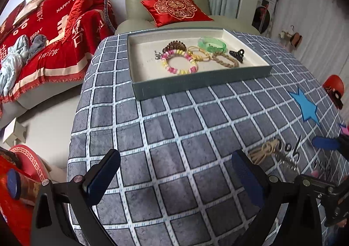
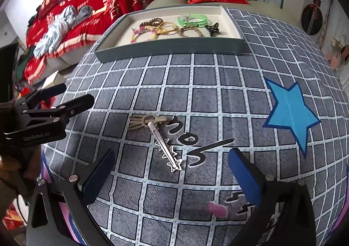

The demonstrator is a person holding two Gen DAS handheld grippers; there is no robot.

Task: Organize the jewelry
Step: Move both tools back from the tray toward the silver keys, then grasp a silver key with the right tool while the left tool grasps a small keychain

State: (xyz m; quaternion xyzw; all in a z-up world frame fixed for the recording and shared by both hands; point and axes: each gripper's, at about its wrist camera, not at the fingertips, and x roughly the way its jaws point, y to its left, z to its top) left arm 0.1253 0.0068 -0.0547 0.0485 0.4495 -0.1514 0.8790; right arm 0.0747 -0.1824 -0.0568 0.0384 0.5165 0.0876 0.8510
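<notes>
While most of the jewelry already lies in the tray (image 2: 170, 48) far ahead of me, one piece is left on the checked tablecloth (image 2: 196, 97): a silver hairpin (image 2: 164, 147) with star trim and a tan tassel at its far end. It lies just ahead of my right claw (image 2: 171, 177), between the lines of my wide-spread fingers, which hold nothing. My left claw (image 1: 176, 171) hangs equally wide and empty over bare cloth, the hairpin just off to its right. In the tray sit a pink-and-yellow beaded bracelet (image 1: 178, 61), a green bangle (image 1: 211, 44) and a black hair clip (image 1: 236, 54), among other bands. I judge this the pickup step for the last loose item. Next, my right claw needs to drop forward, straddle the thin shaft across its length and close gently, as the pin looks slippery and lies flat on the cloth.
</notes>
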